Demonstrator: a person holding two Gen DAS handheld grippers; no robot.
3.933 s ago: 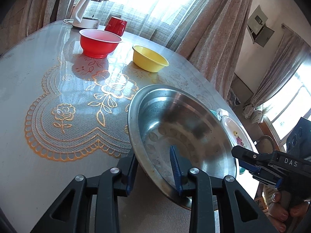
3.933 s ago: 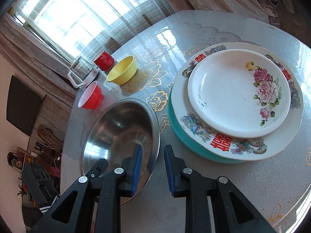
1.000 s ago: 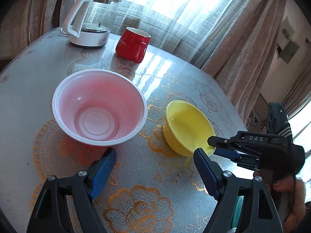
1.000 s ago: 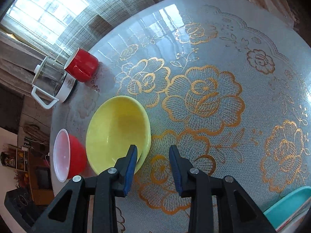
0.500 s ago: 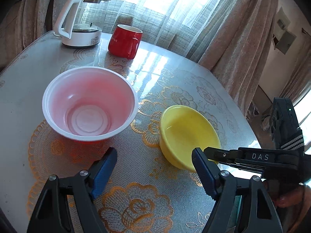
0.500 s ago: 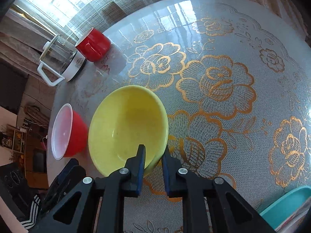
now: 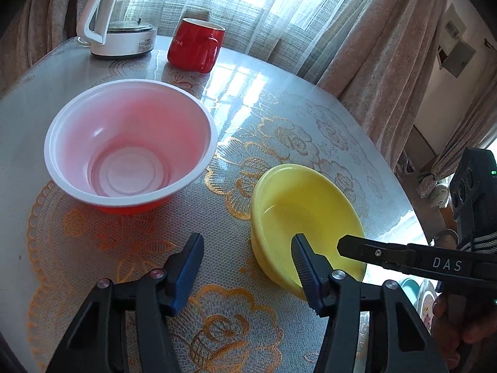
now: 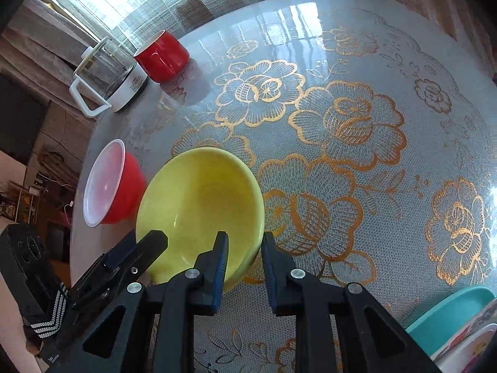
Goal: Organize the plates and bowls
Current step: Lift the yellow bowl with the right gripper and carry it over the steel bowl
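The right gripper (image 8: 243, 256) straddles the near rim of the yellow bowl (image 8: 202, 205): one blue pad sits inside the wall, the other just outside, and the jaws look closed on the rim, though the outer pad's contact is hard to confirm. The bowl lies straight ahead of this gripper and looks tipped, its far side toward the middle of the table (image 8: 372, 71). The left gripper (image 7: 245, 261) hangs with its fingers wide apart, holding nothing; the red bowl (image 7: 130, 146) lies ahead of it to its left, near the table's left edge, the yellow one to its right. So the right hand has the yellow bowl, the left is nearer the red.

The yellow bowl is glossy, thick-walled and shallow with a small foot, likely ceramic or melamine. The red bowl is thin plastic, white-rimmed, deeper and wider, so the yellow one should nest in it. The tabletop is glossy over gold lace. A red mug (image 7: 195, 49) and a kettle (image 7: 121, 31) stand at the far edge
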